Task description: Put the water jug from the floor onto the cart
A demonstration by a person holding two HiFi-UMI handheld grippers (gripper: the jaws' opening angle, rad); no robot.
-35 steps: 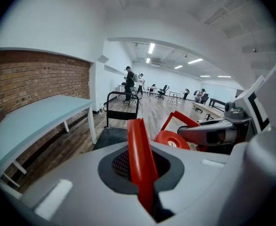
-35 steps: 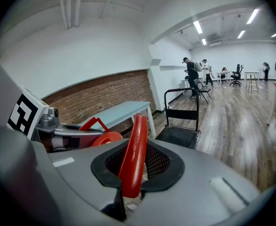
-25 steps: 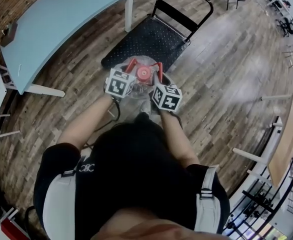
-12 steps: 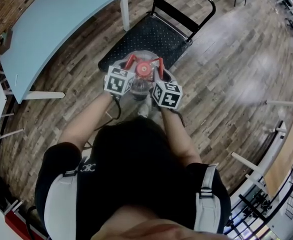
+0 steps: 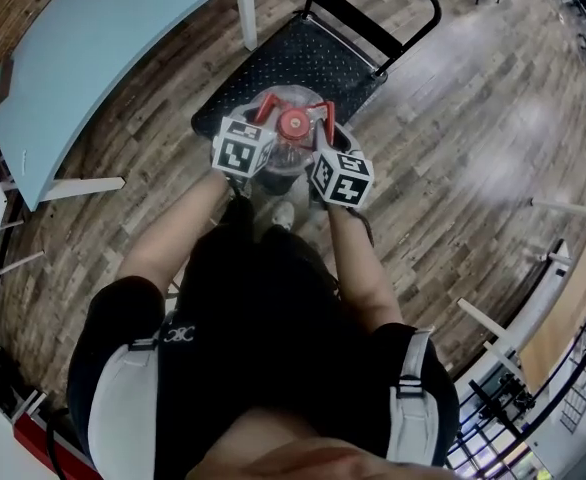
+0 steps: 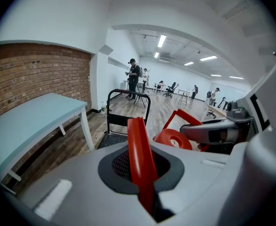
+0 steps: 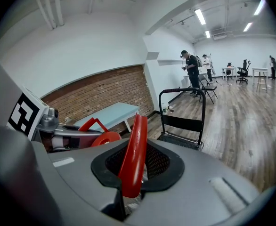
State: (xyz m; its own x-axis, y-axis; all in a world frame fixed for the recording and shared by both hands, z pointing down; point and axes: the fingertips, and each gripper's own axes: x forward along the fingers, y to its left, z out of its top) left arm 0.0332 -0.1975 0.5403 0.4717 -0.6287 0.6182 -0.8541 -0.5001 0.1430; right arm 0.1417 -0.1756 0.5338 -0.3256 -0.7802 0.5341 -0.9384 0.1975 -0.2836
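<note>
The clear water jug (image 5: 291, 146) with its red cap (image 5: 294, 121) hangs off the floor between my two grippers, over the near edge of the black cart (image 5: 303, 60). My left gripper (image 5: 260, 118) is shut on the jug's left red handle (image 6: 140, 166). My right gripper (image 5: 321, 133) is shut on the right red handle (image 7: 132, 157). The left gripper view shows the cap (image 6: 174, 138) beside the jaws, and the cart's upright push bar (image 6: 128, 92) ahead. In the right gripper view the cart (image 7: 182, 126) stands just ahead.
A light blue table (image 5: 103, 43) stands left of the cart, one white leg (image 5: 246, 8) close to the cart's corner. A brick wall (image 6: 29, 74) runs behind it. Wood floor (image 5: 453, 128) spreads to the right. People (image 7: 192, 69) and chairs stand far down the room.
Both grippers and the jug have moved forward toward the cart; the jug now overlaps its near edge. Both grips are unchanged.
</note>
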